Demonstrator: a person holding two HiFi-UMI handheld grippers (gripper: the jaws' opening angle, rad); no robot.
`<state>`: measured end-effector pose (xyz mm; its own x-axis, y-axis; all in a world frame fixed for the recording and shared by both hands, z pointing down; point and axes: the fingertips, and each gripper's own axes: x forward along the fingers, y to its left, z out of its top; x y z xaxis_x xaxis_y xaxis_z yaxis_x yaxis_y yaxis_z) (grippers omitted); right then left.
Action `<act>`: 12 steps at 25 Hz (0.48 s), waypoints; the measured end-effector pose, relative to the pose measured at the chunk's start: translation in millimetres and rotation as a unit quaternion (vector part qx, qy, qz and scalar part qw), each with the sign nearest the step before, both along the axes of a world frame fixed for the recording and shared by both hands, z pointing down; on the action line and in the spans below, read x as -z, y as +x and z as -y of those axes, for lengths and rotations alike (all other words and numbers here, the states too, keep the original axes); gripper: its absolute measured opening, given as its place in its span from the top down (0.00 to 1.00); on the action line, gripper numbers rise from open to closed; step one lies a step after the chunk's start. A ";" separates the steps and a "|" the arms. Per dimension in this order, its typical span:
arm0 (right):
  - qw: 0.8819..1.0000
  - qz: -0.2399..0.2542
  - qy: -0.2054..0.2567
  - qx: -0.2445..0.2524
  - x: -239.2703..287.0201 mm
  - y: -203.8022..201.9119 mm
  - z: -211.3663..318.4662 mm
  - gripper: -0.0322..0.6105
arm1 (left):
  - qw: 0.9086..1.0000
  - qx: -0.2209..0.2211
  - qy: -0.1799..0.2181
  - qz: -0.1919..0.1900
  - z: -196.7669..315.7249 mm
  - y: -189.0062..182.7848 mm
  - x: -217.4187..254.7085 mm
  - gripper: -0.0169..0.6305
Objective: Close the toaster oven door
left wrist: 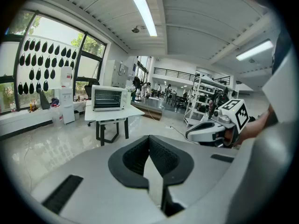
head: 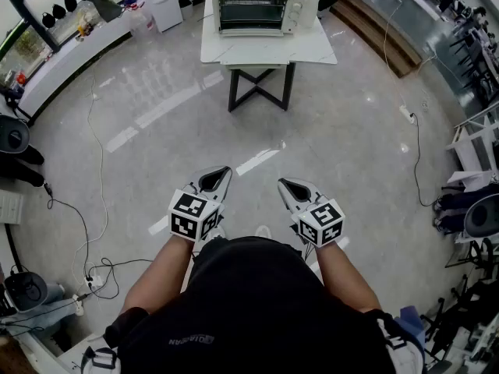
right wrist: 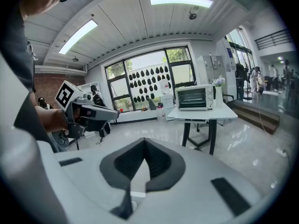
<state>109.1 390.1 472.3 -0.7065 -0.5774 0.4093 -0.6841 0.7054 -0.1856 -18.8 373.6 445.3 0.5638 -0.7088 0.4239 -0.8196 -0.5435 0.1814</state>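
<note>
Toaster oven [head: 261,8], table and person alike are borne by a glossy pale floor [head: 156,115], over which a thin cable [head: 93,154] is trailed at the left of the head view. A white table [head: 265,49] on dark crossed legs is set well apart from the person, at the top of the head view. The oven is placed along the far edge of the tabletop, and the near edge is left bare. Its glass door is seen upright and flush with the front, with the racks visible behind it in the left gripper view [left wrist: 108,98] and the right gripper view [right wrist: 201,97].

The left gripper [head: 221,174] and the right gripper [head: 284,185] are held side by side close to the person's body, apart from each other and aimed toward the table. Neither is near the oven. In the left gripper view the jaws [left wrist: 149,139] are seen pressed together with nothing between them. The right gripper's jaws [right wrist: 145,141] are likewise clenched on nothing.
</note>
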 end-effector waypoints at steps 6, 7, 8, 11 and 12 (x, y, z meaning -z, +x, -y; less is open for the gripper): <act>1.000 0.002 0.003 0.002 3.3 2.6 1.6 0.95 | 1.000 0.000 0.005 0.001 2.7 3.2 4.2 0.97; 1.000 0.003 0.003 0.002 3.7 2.5 2.6 0.95 | 1.000 0.001 0.004 0.002 3.7 3.2 3.9 0.97; 1.000 0.003 0.003 0.002 3.9 2.6 3.3 0.95 | 1.000 0.001 0.004 0.002 4.3 3.5 3.7 0.97; 1.000 0.005 0.001 0.005 3.5 2.8 2.5 0.95 | 1.000 0.001 0.005 0.002 3.7 5.0 4.0 0.97; 1.000 0.005 0.001 0.006 3.3 3.1 1.4 0.95 | 1.000 0.001 0.005 0.002 2.9 6.0 4.2 0.97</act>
<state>112.2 388.7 469.0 -0.7181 -0.5691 0.4005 -0.6729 0.7146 -0.1911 -12.8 370.7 441.0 0.5606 -0.7149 0.4179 -0.8216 -0.5432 0.1728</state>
